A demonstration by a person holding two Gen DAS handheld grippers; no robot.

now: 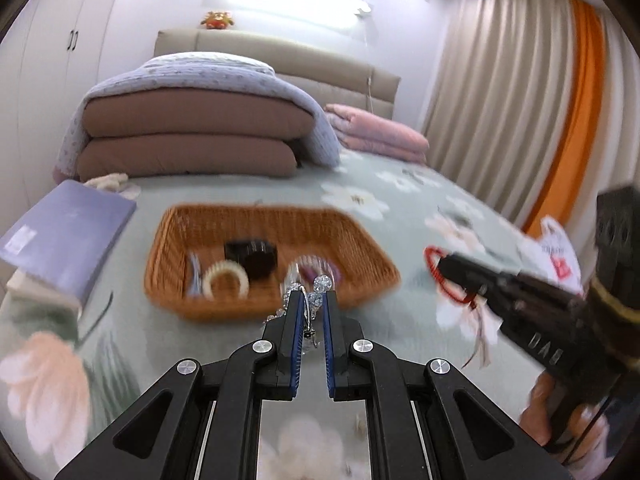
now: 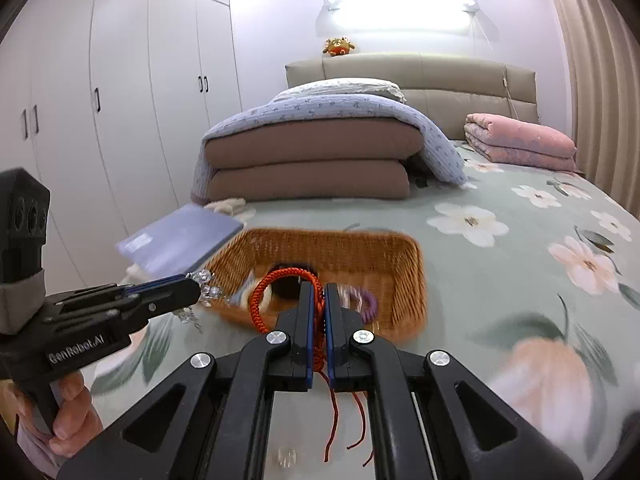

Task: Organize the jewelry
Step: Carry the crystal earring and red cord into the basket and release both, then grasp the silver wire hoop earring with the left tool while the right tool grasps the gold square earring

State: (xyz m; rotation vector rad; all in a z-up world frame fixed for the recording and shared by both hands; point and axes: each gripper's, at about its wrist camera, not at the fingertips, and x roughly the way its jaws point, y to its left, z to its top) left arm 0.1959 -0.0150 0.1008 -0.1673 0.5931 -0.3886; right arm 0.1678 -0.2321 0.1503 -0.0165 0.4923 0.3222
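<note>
Mid-carry, both loads headed for the wicker basket (image 1: 362,254) on the bed (image 2: 520,280). My left claw (image 1: 311,300) is clenched on a crystal bead bracelet (image 1: 316,286), held just short of the basket's near rim. My right claw (image 2: 317,294) grips a red braided cord bracelet (image 2: 276,284), tails dangling. Next, I judge: clear the rim, then release. Basket already holds a white bangle (image 1: 225,278), a black box (image 1: 251,256) and a purple piece (image 2: 366,300); a lavender book (image 1: 68,236) lies beside it.

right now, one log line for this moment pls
left gripper: shut on crystal bracelet | right gripper: shut on red cord bracelet | both short of wicker basket | basket holds other pieces
</note>
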